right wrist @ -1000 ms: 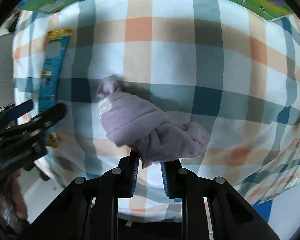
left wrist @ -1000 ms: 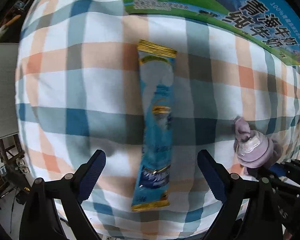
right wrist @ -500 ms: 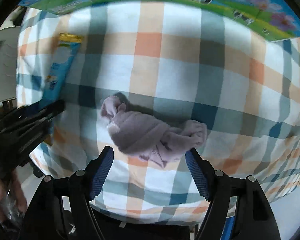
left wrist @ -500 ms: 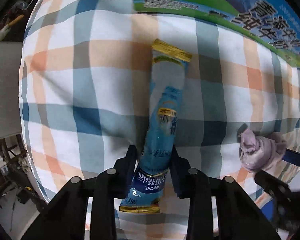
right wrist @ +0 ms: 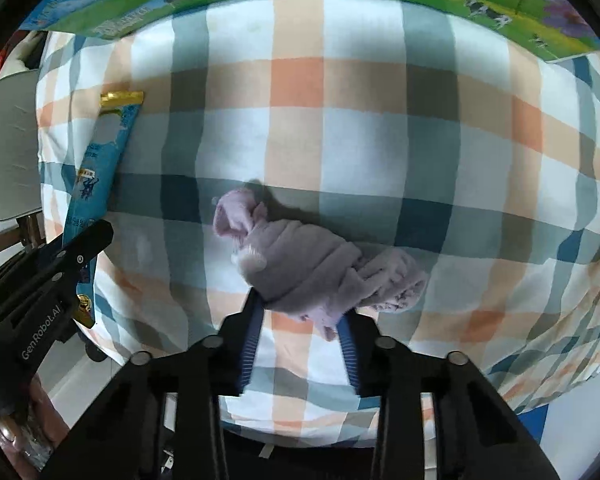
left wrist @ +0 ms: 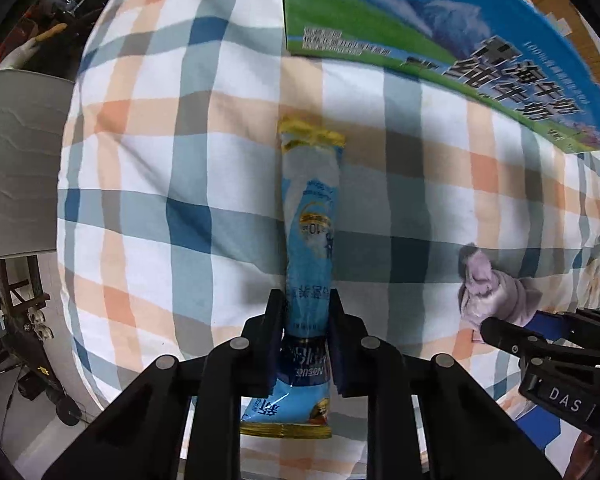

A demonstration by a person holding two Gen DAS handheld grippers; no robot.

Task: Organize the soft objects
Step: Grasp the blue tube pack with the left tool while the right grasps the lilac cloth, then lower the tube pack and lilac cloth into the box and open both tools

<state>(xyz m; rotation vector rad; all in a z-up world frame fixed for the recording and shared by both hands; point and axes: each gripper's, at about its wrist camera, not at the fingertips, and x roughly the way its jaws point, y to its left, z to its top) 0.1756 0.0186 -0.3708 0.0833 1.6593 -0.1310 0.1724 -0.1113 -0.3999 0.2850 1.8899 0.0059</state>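
Grasping is done but stowing is not: near the milk carton (left wrist: 440, 36), a blue sachet (left wrist: 309, 240) is clamped by the left gripper (left wrist: 305, 320) and a purple cloth (right wrist: 312, 270) by the right gripper (right wrist: 300, 320).

The left gripper (left wrist: 306, 312) is clamped low over the cloth's near edge; the right gripper (right wrist: 300, 316), beside it, has its jaws pinched narrowly together.
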